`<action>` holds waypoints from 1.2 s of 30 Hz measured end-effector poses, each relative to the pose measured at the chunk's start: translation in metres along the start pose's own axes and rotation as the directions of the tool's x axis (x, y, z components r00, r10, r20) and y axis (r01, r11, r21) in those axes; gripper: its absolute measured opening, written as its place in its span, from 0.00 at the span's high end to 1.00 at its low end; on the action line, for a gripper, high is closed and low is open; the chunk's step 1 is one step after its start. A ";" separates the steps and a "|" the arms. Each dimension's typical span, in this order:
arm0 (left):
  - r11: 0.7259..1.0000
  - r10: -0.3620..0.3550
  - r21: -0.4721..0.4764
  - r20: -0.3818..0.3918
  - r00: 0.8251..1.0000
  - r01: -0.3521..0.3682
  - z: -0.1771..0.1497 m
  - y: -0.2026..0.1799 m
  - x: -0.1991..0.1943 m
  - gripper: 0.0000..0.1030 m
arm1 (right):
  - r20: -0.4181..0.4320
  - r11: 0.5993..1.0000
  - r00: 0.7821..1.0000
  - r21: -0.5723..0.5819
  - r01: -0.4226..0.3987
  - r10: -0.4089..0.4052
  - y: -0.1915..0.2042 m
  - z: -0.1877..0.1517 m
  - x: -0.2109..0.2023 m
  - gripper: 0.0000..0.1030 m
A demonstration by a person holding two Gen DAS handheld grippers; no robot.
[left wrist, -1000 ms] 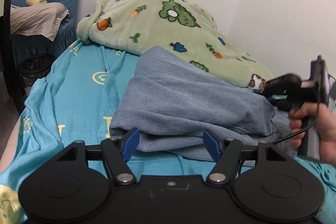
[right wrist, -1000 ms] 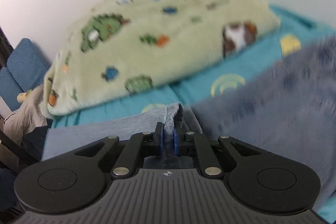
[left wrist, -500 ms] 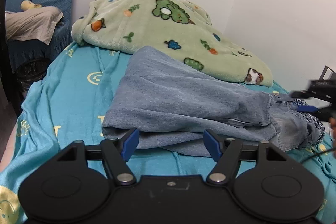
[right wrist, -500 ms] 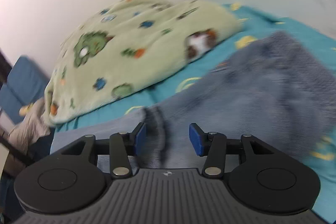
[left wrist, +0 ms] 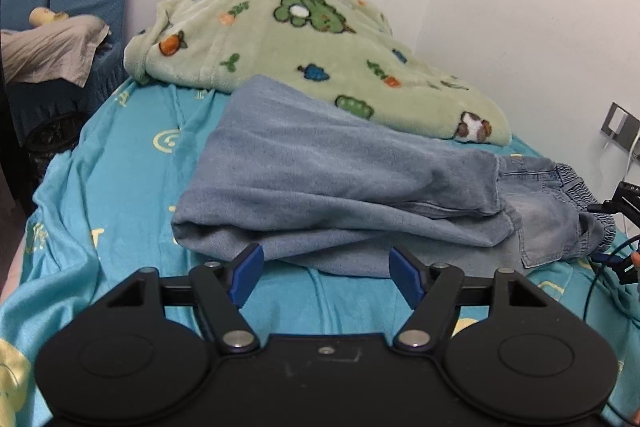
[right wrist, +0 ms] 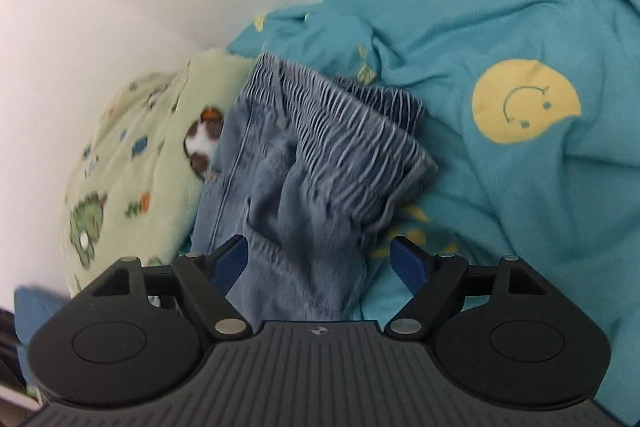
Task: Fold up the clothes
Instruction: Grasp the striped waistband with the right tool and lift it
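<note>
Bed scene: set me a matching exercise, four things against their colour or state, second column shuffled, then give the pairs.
Things:
1. jeans
2. fleece blanket
3. bedsheet
4. right gripper

Descriptions:
A. turquoise with yellow smiley prints
B. jaws opening, denim between them but not pressed
C. pale green with cartoon animals and carrots
D. light blue denim, folded over, elastic waistband exposed

Pairs: 1-D, 2-C, 3-A, 4-B

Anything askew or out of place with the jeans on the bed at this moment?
Yes. The jeans are folded over, but the elastic waistband end lies bunched and twisted on the blue sheet rather than flat, and the far edge overlaps the green blanket. Nothing looks damaged.
</note>
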State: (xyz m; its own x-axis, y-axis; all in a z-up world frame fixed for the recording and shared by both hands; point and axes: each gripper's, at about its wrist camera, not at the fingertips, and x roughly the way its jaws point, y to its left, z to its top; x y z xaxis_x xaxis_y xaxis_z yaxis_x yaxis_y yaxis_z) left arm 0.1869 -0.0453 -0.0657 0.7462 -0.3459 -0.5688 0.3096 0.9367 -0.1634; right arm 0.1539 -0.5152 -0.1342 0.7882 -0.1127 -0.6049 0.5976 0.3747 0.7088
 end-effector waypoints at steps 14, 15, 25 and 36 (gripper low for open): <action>0.999 0.030 -0.009 -0.020 0.999 -0.030 0.002 0.004 0.012 0.35 | 0.234 0.988 0.972 -0.148 0.038 -0.003 0.027 -0.001 0.006 0.70; 1.000 0.028 -0.008 -0.014 1.000 -0.028 0.004 0.004 0.010 0.35 | 0.255 0.985 0.967 -0.169 0.028 0.017 0.033 -0.002 -0.001 0.72; 0.996 0.019 -0.090 0.112 0.994 -0.008 0.029 0.034 -0.019 0.35 | 0.341 0.826 0.891 -0.559 -0.064 0.300 0.163 -0.061 -0.057 0.76; 0.995 0.021 -0.095 0.238 0.971 0.002 0.055 0.076 -0.057 0.33 | 0.120 0.460 0.872 -0.879 -0.129 0.474 0.269 -0.213 -0.042 0.77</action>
State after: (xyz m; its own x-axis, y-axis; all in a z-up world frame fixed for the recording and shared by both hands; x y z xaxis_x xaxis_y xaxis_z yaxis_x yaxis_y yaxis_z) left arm 0.2005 0.0427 -0.0015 0.8711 -0.3293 -0.3642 0.2537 0.9369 -0.2403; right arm 0.2506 -0.2140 0.0046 0.9884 -0.0312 -0.1485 0.0442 0.9954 0.0852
